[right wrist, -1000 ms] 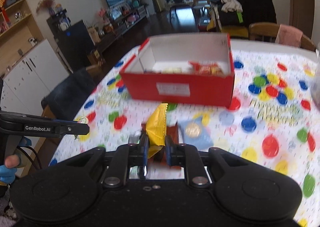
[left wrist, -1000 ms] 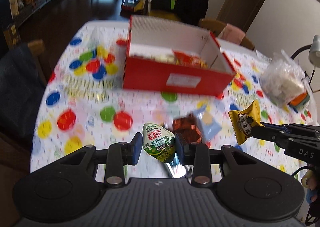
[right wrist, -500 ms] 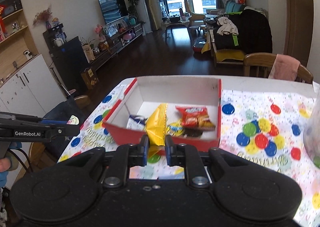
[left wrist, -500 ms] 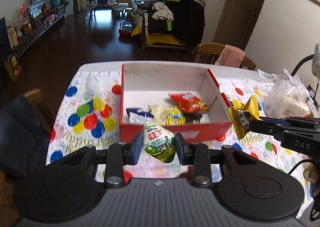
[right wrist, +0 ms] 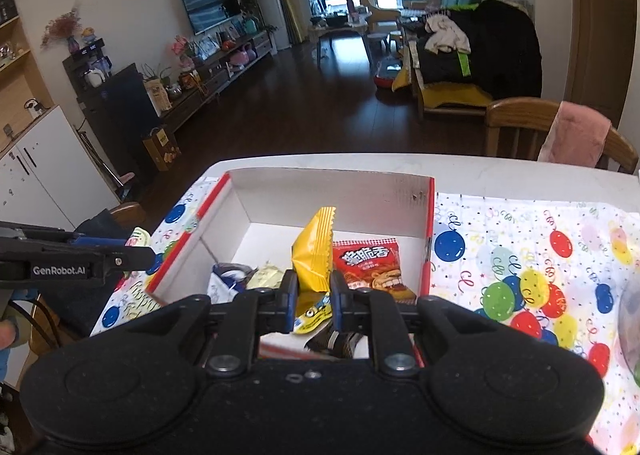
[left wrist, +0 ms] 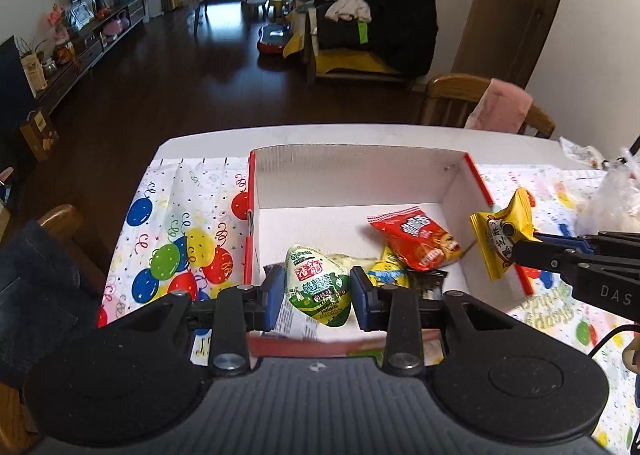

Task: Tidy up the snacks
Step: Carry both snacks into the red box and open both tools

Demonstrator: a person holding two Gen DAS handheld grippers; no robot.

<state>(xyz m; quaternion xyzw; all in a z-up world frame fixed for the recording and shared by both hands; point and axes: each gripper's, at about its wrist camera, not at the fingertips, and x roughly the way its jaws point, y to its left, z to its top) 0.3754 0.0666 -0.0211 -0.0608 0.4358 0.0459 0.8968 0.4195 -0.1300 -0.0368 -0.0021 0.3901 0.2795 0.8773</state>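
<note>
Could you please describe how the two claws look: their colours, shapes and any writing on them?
Both are black, with a broad ribbed body carrying two round discs and two linkage arms ending in blue-padded fingers. The left claw shows white "GenRobot.AI" lettering on its side, the right claw shows "DAS". A black cable hangs beside the right one.

Red box (left wrist: 476, 179) white inside; green-white packet (left wrist: 318, 285); yellow packet (right wrist: 314, 251); red packet (right wrist: 370, 263); balloon-print tablecloth (right wrist: 520, 255)
</note>
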